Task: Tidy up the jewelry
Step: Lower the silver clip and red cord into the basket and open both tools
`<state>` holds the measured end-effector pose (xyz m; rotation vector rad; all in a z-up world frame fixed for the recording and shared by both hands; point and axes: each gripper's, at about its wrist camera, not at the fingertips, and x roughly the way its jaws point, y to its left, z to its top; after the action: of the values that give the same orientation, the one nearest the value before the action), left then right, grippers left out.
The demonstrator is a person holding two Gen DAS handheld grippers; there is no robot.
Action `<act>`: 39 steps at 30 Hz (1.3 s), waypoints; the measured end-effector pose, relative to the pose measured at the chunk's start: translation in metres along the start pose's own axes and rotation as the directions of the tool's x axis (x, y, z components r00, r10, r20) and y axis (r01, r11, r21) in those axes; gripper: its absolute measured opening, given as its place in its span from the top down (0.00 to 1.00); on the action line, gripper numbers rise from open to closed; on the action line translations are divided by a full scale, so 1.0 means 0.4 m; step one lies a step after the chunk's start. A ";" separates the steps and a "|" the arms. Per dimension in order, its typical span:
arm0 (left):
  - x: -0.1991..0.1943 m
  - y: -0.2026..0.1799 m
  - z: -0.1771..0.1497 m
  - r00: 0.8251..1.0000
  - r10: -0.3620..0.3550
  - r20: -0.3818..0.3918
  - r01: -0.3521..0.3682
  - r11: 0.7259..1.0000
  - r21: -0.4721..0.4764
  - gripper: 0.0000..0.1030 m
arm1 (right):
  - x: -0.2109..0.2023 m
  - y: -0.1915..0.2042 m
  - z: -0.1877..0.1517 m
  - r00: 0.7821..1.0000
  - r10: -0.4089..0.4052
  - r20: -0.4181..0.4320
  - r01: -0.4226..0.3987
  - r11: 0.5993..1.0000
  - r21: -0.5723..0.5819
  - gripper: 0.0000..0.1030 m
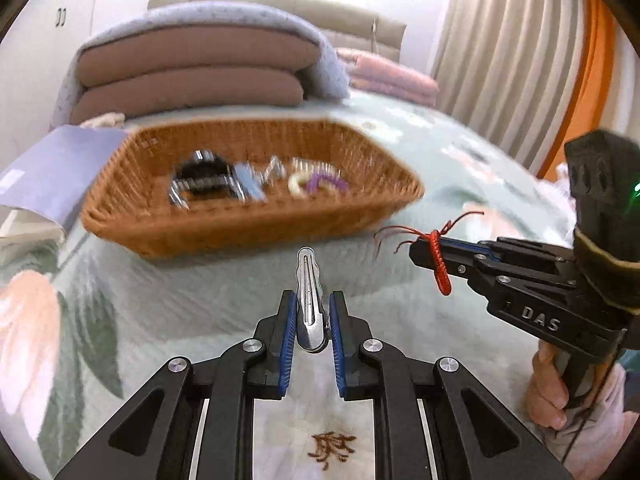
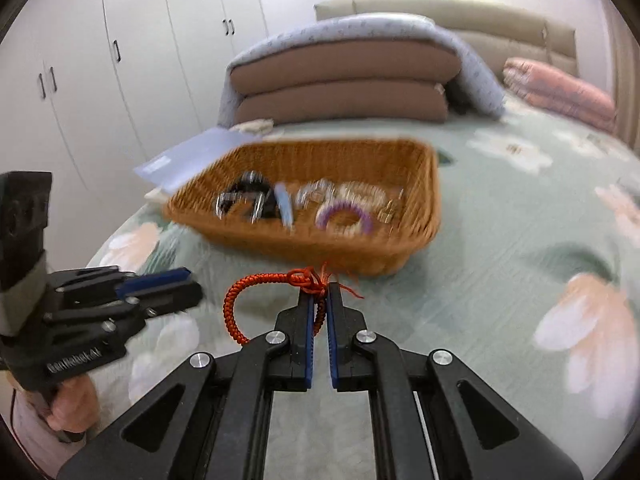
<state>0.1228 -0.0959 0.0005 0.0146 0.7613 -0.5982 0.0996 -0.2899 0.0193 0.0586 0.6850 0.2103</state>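
My left gripper (image 1: 313, 304) is shut on a silver metal hair clip (image 1: 308, 300) that sticks up between its blue pads, above the bedspread. My right gripper (image 2: 320, 300) is shut on a red braided cord bracelet (image 2: 256, 284), whose loop hangs out to the left of the fingers. In the left wrist view the right gripper (image 1: 418, 254) shows at the right with the red bracelet (image 1: 440, 268) draped over its tip. A wicker basket (image 1: 360, 216) (image 2: 428, 184) lies ahead of both, holding a black clip (image 2: 250, 196), a purple ring (image 2: 344, 216) and several other pieces, all blurred.
The basket sits on a pale green floral bedspread (image 2: 520, 240). Behind it lie folded brown cushions under a lilac blanket (image 1: 192, 72), pink bedding (image 2: 560, 92) and a lilac paper (image 1: 52, 172). White wardrobe doors (image 2: 80, 60) stand left, curtains (image 1: 520, 48) right. A hand (image 1: 548, 392) grips the right handle.
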 end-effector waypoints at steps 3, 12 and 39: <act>-0.043 0.020 0.049 0.999 0.002 0.048 -0.001 1.000 -0.025 0.84 | -0.023 0.007 0.065 0.999 -0.026 0.034 0.026 1.000 0.006 0.92; -0.069 0.118 0.262 0.988 -0.014 0.155 0.031 0.993 -0.110 0.84 | 0.037 -0.017 0.249 0.989 -0.066 0.133 0.056 0.996 0.075 0.92; 0.145 0.219 0.242 0.988 0.104 0.116 -0.078 0.974 -0.212 0.84 | 0.288 -0.097 0.206 1.000 -0.010 -0.029 0.016 0.983 0.185 0.66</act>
<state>0.2630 -0.0734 0.0162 -0.1780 0.6928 -0.4260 0.2455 -0.3020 0.0069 0.2294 0.7315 0.1345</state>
